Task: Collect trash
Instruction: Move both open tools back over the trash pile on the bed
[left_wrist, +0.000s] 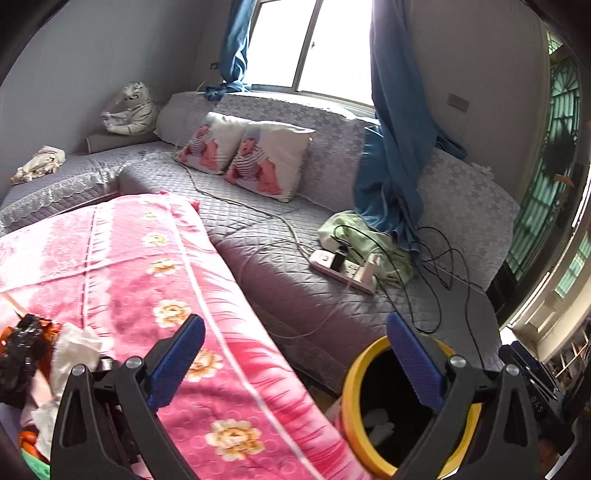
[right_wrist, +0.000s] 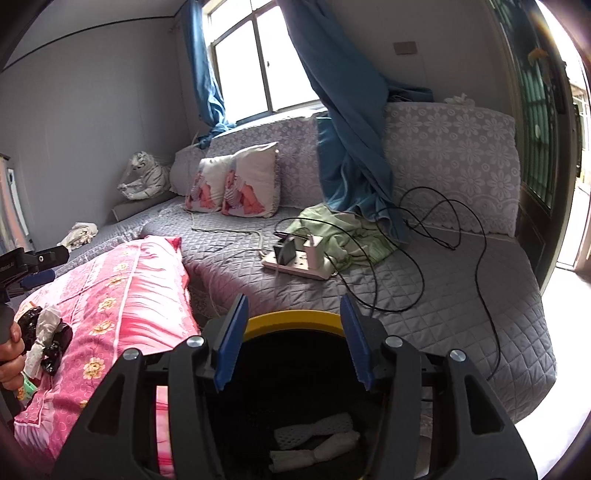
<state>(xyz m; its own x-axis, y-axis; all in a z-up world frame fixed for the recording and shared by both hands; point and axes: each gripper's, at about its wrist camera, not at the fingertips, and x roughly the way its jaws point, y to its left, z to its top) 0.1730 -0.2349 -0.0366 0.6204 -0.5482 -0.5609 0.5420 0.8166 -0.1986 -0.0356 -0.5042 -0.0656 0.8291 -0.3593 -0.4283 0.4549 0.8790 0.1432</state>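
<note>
Trash (right_wrist: 314, 439): white crumpled pieces lying at the bottom of the bin (right_wrist: 295, 320), the yellow-rimmed one standing on the floor between the pink blanket (right_wrist: 129, 280) and the sofa (right_wrist: 443, 295). More trash (right_wrist: 44, 339) waiting on the blanket, a heap of white tissue and black wrapping near its corner, beside the person's hand (right_wrist: 11, 354).

Hovering straight over the bin mouth, right gripper (right_wrist: 295, 339), jaws parted about halfway and holding nothing. Looking like the end of a drop. Left gripper (left_wrist: 295, 365) spread wide and empty too, straddling the blanket edge and the bin rim (left_wrist: 351, 406), the heap (left_wrist: 74, 354) lying just to its left.

Next move calling for swinging a gripper back to the heap, lowering onto the tissue and pinching it without snagging the fleece beneath. Soft pieces, probably crushing easily and clinging together; hard to tell where one piece ends under the black wrapping.

Room for moving: open air above the bin and blanket. Blanket edge hanging close to the bin rim, leaving a narrow gap. Cables (right_wrist: 443, 240) looping over the sofa seat toward the power strip (right_wrist: 299, 266), worth avoiding, though lying well apart from the heap.
</note>
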